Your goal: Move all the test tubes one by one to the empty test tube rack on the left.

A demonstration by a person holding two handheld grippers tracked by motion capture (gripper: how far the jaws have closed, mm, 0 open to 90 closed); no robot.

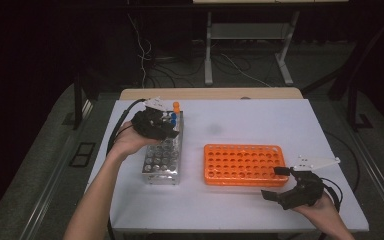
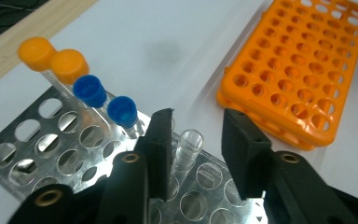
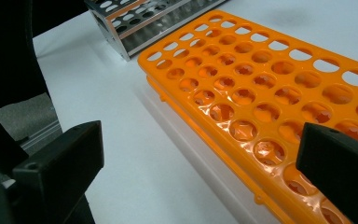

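Standing upright in metal rack (image 2: 51,154), uncapped clear tube (image 2: 188,148), seemingly untouched between spread left tool (image 2: 196,140).

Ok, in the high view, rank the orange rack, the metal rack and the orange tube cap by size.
1. orange rack
2. metal rack, partly hidden under the left gripper
3. orange tube cap, by far the smallest

White table (image 1: 240,125) with metal tube rack (image 1: 163,161) and orange rack (image 1: 244,165).
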